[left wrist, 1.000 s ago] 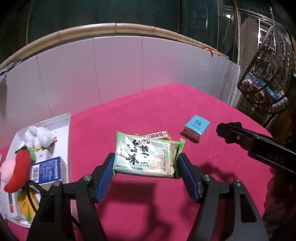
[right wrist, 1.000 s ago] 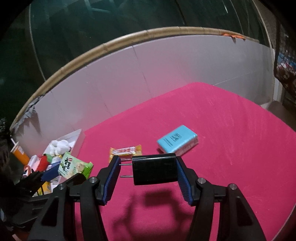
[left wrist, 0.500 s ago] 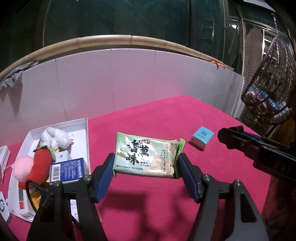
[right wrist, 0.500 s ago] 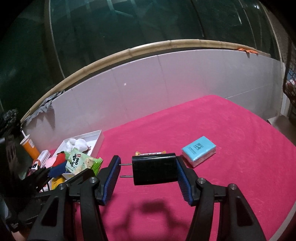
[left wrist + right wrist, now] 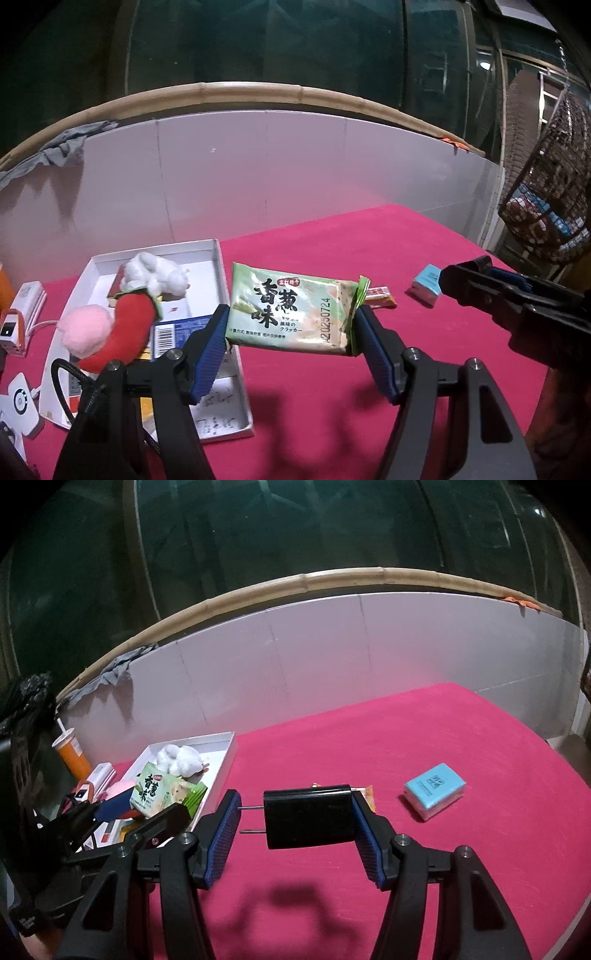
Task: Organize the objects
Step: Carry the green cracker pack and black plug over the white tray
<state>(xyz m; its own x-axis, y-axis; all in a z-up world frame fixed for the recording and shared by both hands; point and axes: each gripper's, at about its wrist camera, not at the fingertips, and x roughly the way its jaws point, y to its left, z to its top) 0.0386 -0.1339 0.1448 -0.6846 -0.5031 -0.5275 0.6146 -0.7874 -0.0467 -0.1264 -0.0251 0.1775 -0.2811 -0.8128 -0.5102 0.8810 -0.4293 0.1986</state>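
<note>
My left gripper point(image 5: 291, 325) is shut on a green cracker packet point(image 5: 291, 314) and holds it in the air just right of the white box point(image 5: 218, 266). My right gripper point(image 5: 295, 816) is shut on a black plug adapter point(image 5: 308, 819), prongs pointing left, lifted above the pink table point(image 5: 406, 738). The right wrist view also shows the cracker packet point(image 5: 162, 792) in the left gripper point(image 5: 125, 819) over the white box point(image 5: 229, 757). A light blue tissue pack point(image 5: 434, 788) and a small snack bar point(image 5: 378, 295) lie on the table. The box holds a white plush point(image 5: 155, 275), a red chili plush point(image 5: 125, 332) and a blue carton point(image 5: 173, 332).
A white panel wall point(image 5: 295, 173) with a bamboo rail closes the far side. An orange cup point(image 5: 72, 755) and small white devices point(image 5: 22, 314) sit left of the box. A wire basket point(image 5: 554, 184) hangs at far right. The table edge drops off at right.
Both grippers moved left and a little up with their loads. The white box came closer to the left gripper, and the tissue pack and snack bar slid to the right in both views.
</note>
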